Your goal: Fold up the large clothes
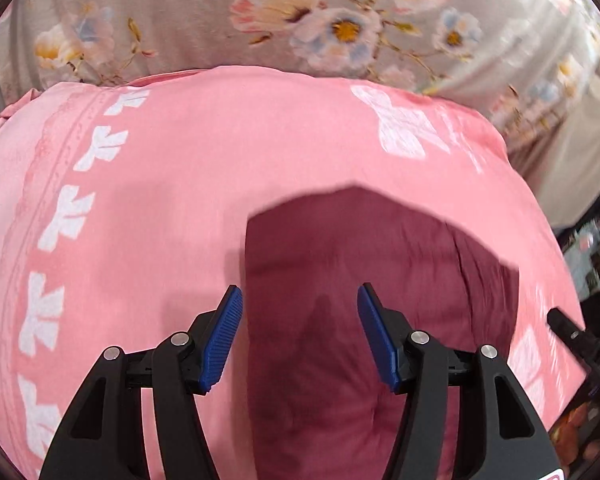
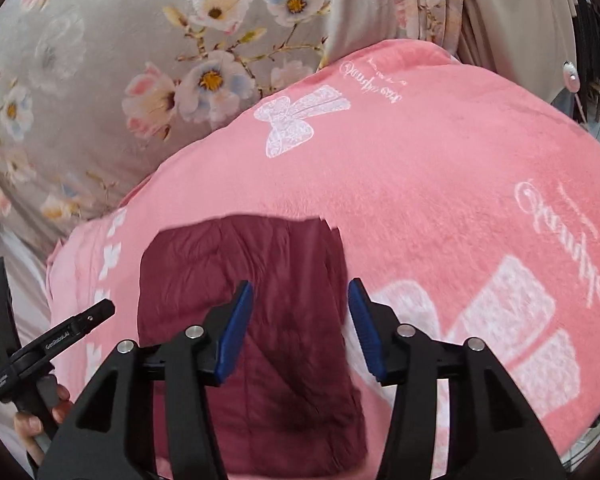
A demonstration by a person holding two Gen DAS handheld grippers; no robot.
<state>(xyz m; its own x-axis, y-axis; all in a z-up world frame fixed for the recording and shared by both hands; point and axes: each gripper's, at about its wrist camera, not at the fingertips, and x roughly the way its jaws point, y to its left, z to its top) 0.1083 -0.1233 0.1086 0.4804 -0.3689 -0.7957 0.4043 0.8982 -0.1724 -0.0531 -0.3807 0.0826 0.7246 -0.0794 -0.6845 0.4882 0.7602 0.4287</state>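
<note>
A dark maroon quilted garment (image 1: 360,288) lies folded into a rough block on a pink blanket (image 1: 160,200). It also shows in the right wrist view (image 2: 260,272), on the same pink blanket (image 2: 440,200). My left gripper (image 1: 300,336) is open and empty, its blue pads (image 1: 220,344) spread above the garment's left part. My right gripper (image 2: 300,328) is open and empty above the garment's right half. The left gripper's body shows at the left of the right wrist view (image 2: 52,340), held by a hand.
The pink blanket has white bow prints (image 2: 296,120) and script. It lies on a grey floral sheet (image 1: 220,20), also seen in the right wrist view (image 2: 100,60). Curtains (image 2: 500,20) hang at the back right. Dark clutter (image 1: 596,260) sits past the blanket's right edge.
</note>
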